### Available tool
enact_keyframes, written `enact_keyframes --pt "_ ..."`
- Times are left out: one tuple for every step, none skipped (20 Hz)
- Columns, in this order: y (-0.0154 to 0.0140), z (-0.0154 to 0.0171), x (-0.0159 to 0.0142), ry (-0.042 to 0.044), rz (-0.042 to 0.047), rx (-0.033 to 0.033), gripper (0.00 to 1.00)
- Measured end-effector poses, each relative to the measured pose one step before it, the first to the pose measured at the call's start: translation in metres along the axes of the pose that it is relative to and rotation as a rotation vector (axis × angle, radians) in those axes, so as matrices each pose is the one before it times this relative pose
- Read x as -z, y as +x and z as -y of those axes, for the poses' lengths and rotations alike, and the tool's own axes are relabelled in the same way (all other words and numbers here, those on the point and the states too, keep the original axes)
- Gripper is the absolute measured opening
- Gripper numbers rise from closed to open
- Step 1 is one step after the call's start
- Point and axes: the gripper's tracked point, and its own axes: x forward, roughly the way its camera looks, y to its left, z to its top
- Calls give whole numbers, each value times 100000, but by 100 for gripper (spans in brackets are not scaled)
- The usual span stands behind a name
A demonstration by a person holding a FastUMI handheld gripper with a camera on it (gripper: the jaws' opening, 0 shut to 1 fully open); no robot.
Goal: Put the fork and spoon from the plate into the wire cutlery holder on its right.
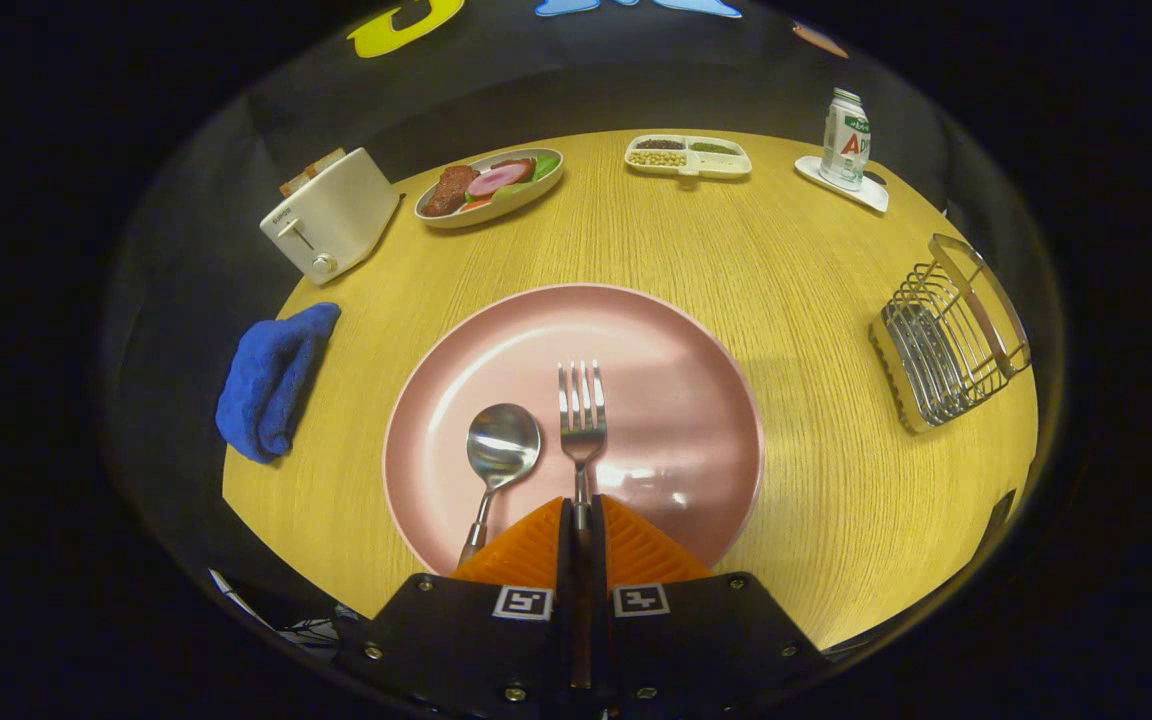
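A pink plate lies on the round wooden table just ahead of the fingers. A metal fork points away from me, its tines over the plate's middle. Its handle runs back between the two fingers, and my gripper is shut on that handle. A metal spoon lies on the plate just left of the fork, bowl up, with its handle partly hidden by the left finger. The wire cutlery holder stands on the table well to the right of the plate.
A blue cloth lies left of the plate. Beyond it stand a white toaster, a dish of food, a divided tray and a can on a coaster. Bare tabletop separates the plate from the holder.
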Motion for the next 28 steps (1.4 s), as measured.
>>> enact_keyframes --pt "-173 -5 -296 414 587 -264 8" --pt "-195 -89 -110 405 619 -596 8" --pt "-174 -8 -279 444 271 -1216 8" --pt "-122 59 -101 434 47 -465 8" --pt "-182 -82 5 619 -69 -336 8" --pt "-91 220 -215 493 760 -90 8" --pt "-222 131 -346 418 1128 -127 8" --pt "-212 -105 -344 364 1162 -578 8" --pt "-270 78 -423 398 1006 -548 8" --pt "-188 139 -196 299 659 -122 8" --pt "-166 54 -387 467 576 -407 8" --pt "-132 4 -234 923 862 -267 8" --pt "-172 105 -424 1336 836 -361 8" --pt "-318 -108 -378 1858 1200 -730 8" --pt "-380 -195 -618 1682 1364 -1103 8" --pt "-274 29 -279 544 652 -641 8" --pt "-295 -47 -509 747 1201 -409 8" --pt "-294 -117 -122 548 102 -561 8" --pt "-69 14 -354 919 590 -345 8" --pt "-34 66 -17 245 40 -72 8" --pt "61 100 -59 -69 260 368 8" --pt "44 195 120 -303 -100 299 8" --pt "-1 -16 -69 147 -25 -191 8" --pt "-124 -269 -118 731 880 -829 8" --pt "-287 -80 -490 776 1194 -551 8" --pt "-464 -47 -504 1194 1387 -636 8" --pt "-430 -291 -495 1671 1102 -1188 8" --pt "-555 -69 -620 1586 1203 -661 8"
